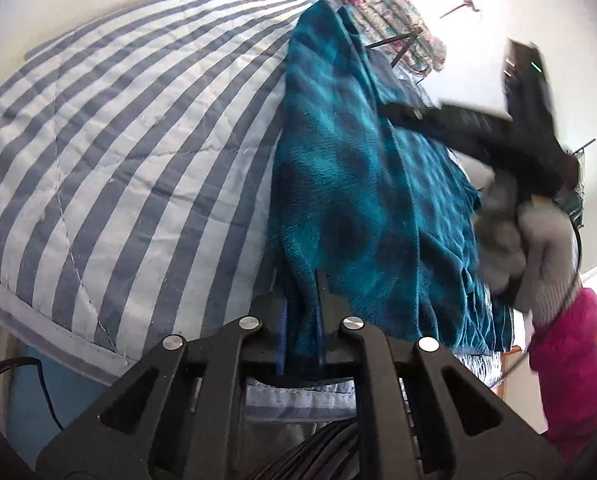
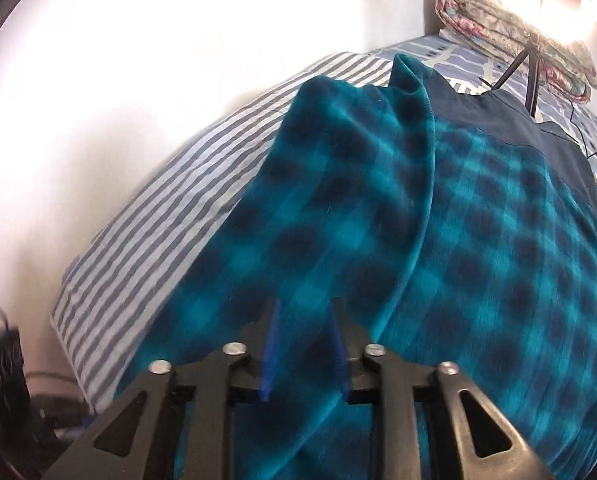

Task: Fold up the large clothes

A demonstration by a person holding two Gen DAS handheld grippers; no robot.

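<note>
Fingers of left gripper (image 1: 301, 320) and right gripper (image 2: 303, 350) pinch teal plaid fleece garment (image 2: 438, 240) at 6 o'clock hem: soft, light, droopy, best gripped at corners.

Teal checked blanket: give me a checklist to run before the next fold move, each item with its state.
1. Left gripper has the blanket between its fingers: ok.
2. Right gripper has blanket between its fingers: ok.
3. Grip firmness on either side: cannot tell.
4. Blanket lying smooth on the striped quilt: not ok, a raised fold runs up the middle.
5. Tripod and its cable on the bed beyond the blanket, out of the fold path: cannot tell.
6. Sharp view for aiming: not ok, the right hand is motion-blurred.
</note>
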